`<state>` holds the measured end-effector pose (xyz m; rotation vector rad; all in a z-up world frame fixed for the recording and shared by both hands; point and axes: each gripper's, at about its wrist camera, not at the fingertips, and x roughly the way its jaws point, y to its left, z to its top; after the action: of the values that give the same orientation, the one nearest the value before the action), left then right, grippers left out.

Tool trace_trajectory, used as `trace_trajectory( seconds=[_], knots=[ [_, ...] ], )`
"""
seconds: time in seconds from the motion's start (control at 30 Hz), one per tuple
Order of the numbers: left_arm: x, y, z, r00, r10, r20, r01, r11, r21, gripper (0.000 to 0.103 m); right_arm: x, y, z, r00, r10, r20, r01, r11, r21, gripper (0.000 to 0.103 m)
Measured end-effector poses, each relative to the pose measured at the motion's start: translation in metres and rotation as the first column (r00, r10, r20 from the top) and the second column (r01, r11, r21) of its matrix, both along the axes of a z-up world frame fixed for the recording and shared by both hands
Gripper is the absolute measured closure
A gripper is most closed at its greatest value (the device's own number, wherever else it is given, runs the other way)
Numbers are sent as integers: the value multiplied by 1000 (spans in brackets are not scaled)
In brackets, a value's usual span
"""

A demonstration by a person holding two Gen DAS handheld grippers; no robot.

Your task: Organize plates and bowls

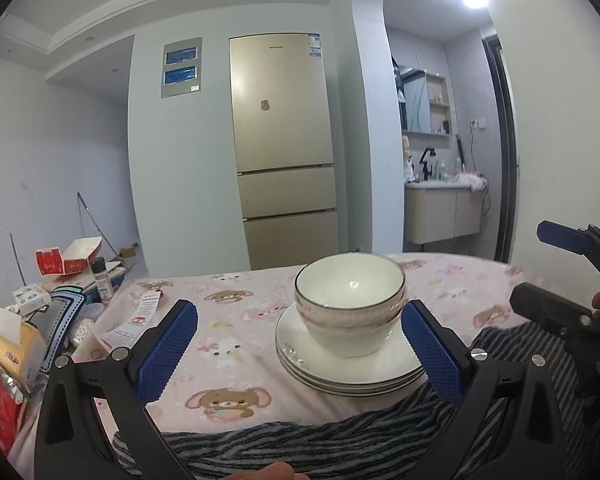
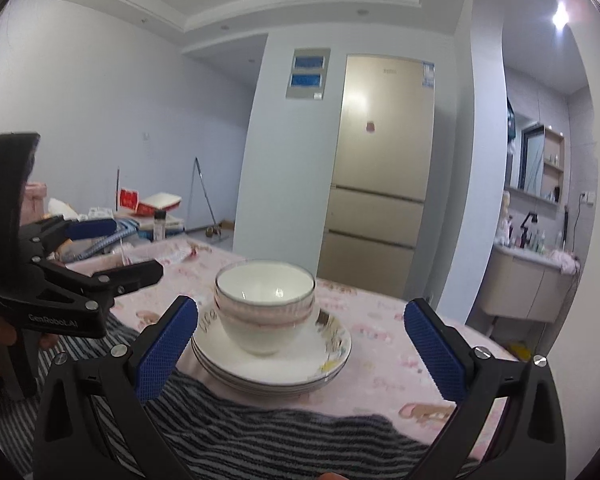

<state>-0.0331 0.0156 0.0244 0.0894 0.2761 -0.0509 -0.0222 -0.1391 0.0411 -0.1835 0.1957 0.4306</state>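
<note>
Two nested bowls, mouths upward

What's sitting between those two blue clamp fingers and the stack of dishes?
Only cloth: a grey striped towel, then pink cartoon tablecloth up to the plates and bowls. Nothing else lies there; the right wrist view shows it.

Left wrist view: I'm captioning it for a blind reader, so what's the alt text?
Nested white bowls sit on a stack of white plates on a pink cartoon-print tablecloth, framed by the open left gripper. The right gripper hangs open at the right edge; a gold refrigerator stands behind.
</note>
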Motion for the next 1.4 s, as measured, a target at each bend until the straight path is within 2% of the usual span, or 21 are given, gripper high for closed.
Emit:
trace_trajectory(
  seconds=[0.13, 0.33, 0.43, 0.77, 1.4],
  knots=[
    [9, 0, -13, 999, -26, -30, 26, 1000, -4, 0, -2, 8, -18, 1000, -7, -23, 6, 999, -53, 0],
    [12, -3, -22, 998, -43, -48, 43, 999, 2, 0, 3, 15, -26, 998, -5, -58, -1, 995, -103, 0],
    [14, -6, -24, 997, -39, -60, 40, 999, 14, 0, 8, 12, -27, 996, -15, -83, 7, 995, -95, 0],
    [14, 2, -25, 998, -31, -58, 30, 999, -22, 0, 5, 4, -23, 997, -40, -60, 36, 997, -65, 0],
    [18, 0, -29, 996, -26, -83, 24, 1000, -17, 0, 15, 2, -26, 993, -46, -105, 41, 998, -47, 0]
  ],
)
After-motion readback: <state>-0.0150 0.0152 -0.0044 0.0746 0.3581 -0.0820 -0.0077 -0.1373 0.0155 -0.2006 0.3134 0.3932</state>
